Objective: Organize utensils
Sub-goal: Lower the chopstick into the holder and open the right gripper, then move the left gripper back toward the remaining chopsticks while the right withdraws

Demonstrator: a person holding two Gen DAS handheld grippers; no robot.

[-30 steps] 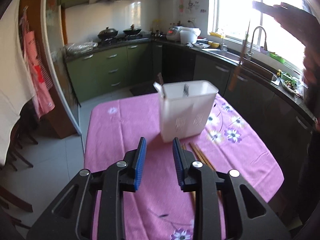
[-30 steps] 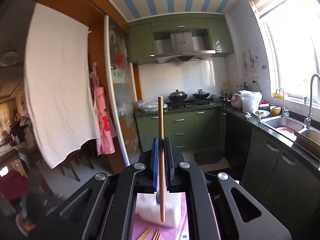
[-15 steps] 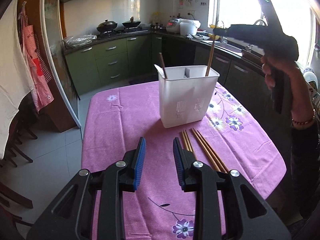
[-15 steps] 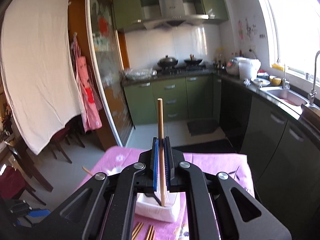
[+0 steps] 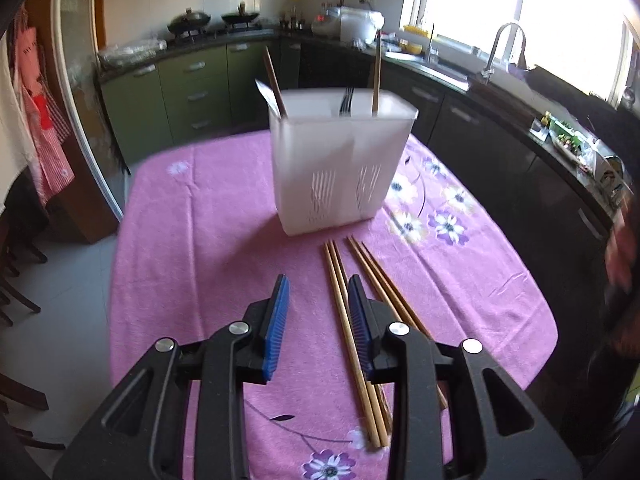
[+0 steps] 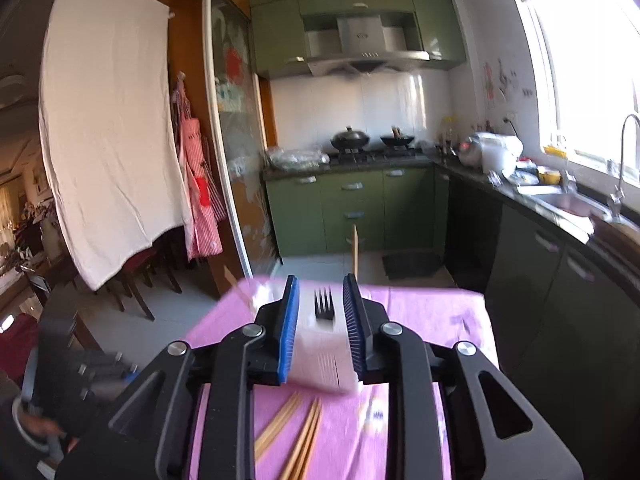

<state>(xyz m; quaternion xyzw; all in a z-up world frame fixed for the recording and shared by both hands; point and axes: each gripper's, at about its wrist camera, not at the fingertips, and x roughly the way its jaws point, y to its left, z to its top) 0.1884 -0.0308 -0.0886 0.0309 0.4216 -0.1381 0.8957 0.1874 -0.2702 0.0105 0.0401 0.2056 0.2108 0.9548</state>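
Observation:
A white utensil holder [image 5: 340, 160] stands on the pink flowered tablecloth [image 5: 192, 240]. It holds a dark fork [image 5: 346, 101], a brown chopstick [image 5: 274, 80] at its left and a light chopstick [image 5: 376, 76] at its right. Several wooden chopsticks [image 5: 348, 320] lie on the cloth in front of it. My left gripper [image 5: 318, 312] is open and empty just above these, its right finger over them. My right gripper [image 6: 320, 312] is open and empty above the holder [image 6: 320, 364], with the fork [image 6: 324, 304] between its fingers in view and the light chopstick [image 6: 354, 250] standing behind.
Green kitchen cabinets [image 5: 192, 92] and a dark counter with sink and tap [image 5: 500, 48] run behind and right of the table. A white cloth [image 6: 108, 120] and a red apron [image 6: 200, 200] hang at the left. The loose chopsticks [image 6: 296, 436] also show in the right wrist view.
My right gripper has opened and let go of the light chopstick, which now stands in the holder's right side. My left gripper has moved closer to the chopsticks on the cloth.

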